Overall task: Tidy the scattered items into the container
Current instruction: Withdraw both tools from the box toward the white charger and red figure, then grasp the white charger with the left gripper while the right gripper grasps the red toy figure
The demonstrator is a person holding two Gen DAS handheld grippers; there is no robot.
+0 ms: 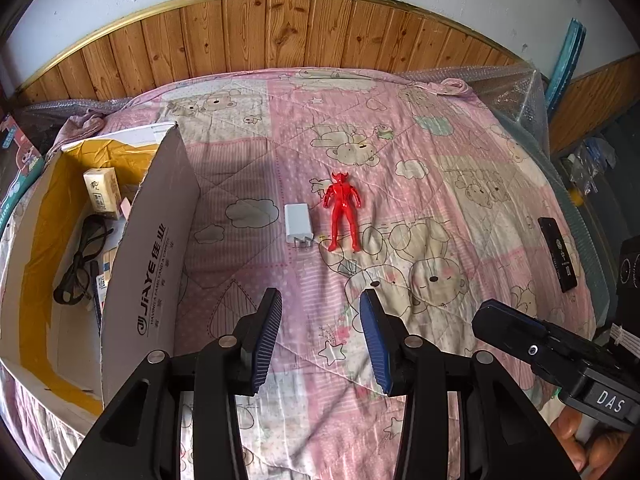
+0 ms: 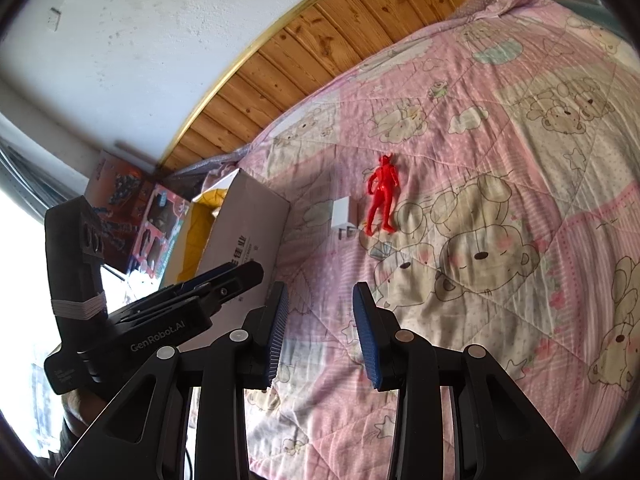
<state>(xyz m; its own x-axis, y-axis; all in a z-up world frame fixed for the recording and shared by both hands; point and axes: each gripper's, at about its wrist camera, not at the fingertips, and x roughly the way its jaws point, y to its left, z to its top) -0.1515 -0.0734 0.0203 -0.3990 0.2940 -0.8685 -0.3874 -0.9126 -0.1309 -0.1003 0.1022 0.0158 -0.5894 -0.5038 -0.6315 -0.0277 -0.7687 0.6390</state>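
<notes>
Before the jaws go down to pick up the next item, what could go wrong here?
1. The white charger lies right beside the red figure; wide jaws may catch or push both.
2. The quilt is soft and wrinkled, so the jaws might pinch fabric with the item.
3. The cardboard box has a tall flap standing on the near side; a low carry could hit it.

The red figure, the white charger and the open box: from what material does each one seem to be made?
The red figure looks like glossy moulded plastic; bright highlights shine on its chest and legs. The white charger seems to be matte hard plastic with smooth flat faces, and its prongs look like metal. The open box appears to be cardboard: thin stiff printed walls, a yellow inside, and a roughly torn edge.
</notes>
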